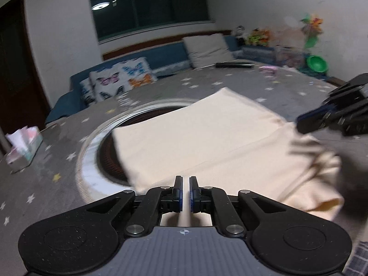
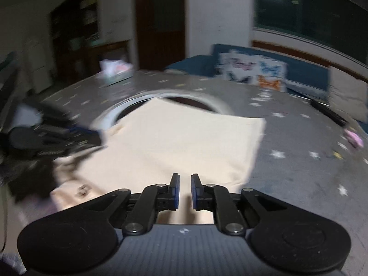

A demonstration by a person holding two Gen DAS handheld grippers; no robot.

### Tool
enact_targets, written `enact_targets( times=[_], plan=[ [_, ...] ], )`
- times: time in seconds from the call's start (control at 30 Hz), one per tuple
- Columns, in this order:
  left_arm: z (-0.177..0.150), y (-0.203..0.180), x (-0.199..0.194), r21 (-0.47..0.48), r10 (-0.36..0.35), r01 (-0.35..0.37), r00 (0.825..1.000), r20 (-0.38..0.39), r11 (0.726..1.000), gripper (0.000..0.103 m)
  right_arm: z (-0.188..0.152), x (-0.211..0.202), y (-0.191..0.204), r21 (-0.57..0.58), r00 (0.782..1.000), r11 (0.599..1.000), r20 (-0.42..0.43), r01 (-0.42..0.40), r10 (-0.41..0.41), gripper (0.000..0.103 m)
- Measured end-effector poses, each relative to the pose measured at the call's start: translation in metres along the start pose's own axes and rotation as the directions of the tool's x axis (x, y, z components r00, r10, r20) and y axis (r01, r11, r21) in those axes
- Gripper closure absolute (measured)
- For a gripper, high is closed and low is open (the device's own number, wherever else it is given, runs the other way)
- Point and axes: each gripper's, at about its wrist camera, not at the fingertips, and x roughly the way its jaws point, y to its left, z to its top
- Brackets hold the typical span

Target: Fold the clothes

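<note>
A cream garment [image 1: 207, 138] lies partly folded on the grey star-patterned table cover [image 1: 57, 161]; it also shows in the right wrist view [image 2: 184, 142]. My left gripper [image 1: 186, 179] hovers over the garment's near edge, its jaws a narrow gap apart with nothing between them. My right gripper [image 2: 185, 177] stands likewise over the near edge, jaws slightly apart and empty. Each gripper appears blurred in the other's view, the right one [image 1: 333, 115] and the left one [image 2: 57, 135].
A round recess with a white rim [image 1: 92, 151] sits in the table under the garment's far side. A tissue box [image 1: 23, 149] stands at the left. A dark remote [image 1: 234, 64], a pink item [image 1: 268, 69], a blue sofa [image 1: 161, 57] and butterfly cushions [image 1: 119, 80] lie beyond.
</note>
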Motion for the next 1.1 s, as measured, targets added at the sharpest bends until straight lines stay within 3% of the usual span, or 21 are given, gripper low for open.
enact_targets(
  times=[0.17, 0.33, 0.5, 0.57, 0.63, 0.73, 0.8, 0.97, 1.0, 1.03, 1.1],
  plan=[
    [-0.006, -0.018, -0.002, 0.076, -0.036, 0.037, 0.999, -0.016, 0.996, 0.095, -0.016, 0.012, 0.018, -0.112, 0.997, 0.994, -0.081, -0.008, -0.001, 0.093],
    [-0.015, -0.018, -0.014, 0.116, -0.035, 0.038, 0.999, -0.026, 0.993, 0.095, -0.016, -0.003, 0.014, -0.115, 0.999, 0.993, -0.046, 0.002, -0.007, 0.093],
    [-0.028, -0.012, -0.040, 0.168, 0.001, 0.006, 0.999, -0.041, 0.986, 0.092, -0.023, 0.005, 0.010, -0.117, 0.998, 0.993, -0.069, -0.015, 0.006, 0.092],
    [-0.036, -0.013, -0.051, 0.207, 0.009, 0.001, 0.999, -0.047, 0.978, 0.084, -0.022, 0.001, 0.008, -0.109, 0.998, 0.994, -0.065, -0.025, 0.018, 0.092],
    [-0.044, -0.019, -0.061, 0.259, 0.014, -0.003, 0.999, -0.039, 0.966, 0.063, -0.021, -0.004, 0.005, -0.090, 0.997, 0.995, -0.067, -0.036, 0.030, 0.092],
    [-0.052, -0.034, -0.068, 0.342, 0.008, -0.001, 1.000, -0.018, 0.940, 0.059, -0.022, -0.012, 0.008, -0.115, 0.997, 0.993, -0.072, -0.036, 0.028, 0.089],
    [-0.056, -0.046, -0.065, 0.389, 0.004, -0.004, 1.000, 0.002, 0.921, 0.057, -0.023, -0.019, 0.013, -0.149, 0.997, 0.988, -0.076, -0.040, 0.029, 0.081],
    [-0.057, -0.063, -0.048, 0.429, -0.022, 0.004, 0.999, 0.037, 0.903, 0.058, -0.027, -0.032, 0.028, -0.253, 0.995, 0.966, -0.088, -0.059, 0.038, 0.063],
    [-0.055, -0.063, -0.045, 0.420, -0.026, 0.008, 0.999, 0.035, 0.907, 0.071, -0.028, -0.034, 0.030, -0.270, 0.995, 0.961, -0.090, -0.061, 0.037, 0.052],
    [-0.052, -0.062, -0.042, 0.405, -0.031, 0.015, 0.999, 0.033, 0.914, 0.086, -0.029, -0.035, 0.032, -0.291, 0.995, 0.955, -0.091, -0.063, 0.038, 0.049],
    [-0.044, -0.057, -0.038, 0.367, -0.044, 0.030, 0.999, 0.029, 0.930, 0.091, -0.032, -0.037, 0.038, -0.343, 0.995, 0.937, -0.090, -0.068, 0.040, 0.047]
  ],
)
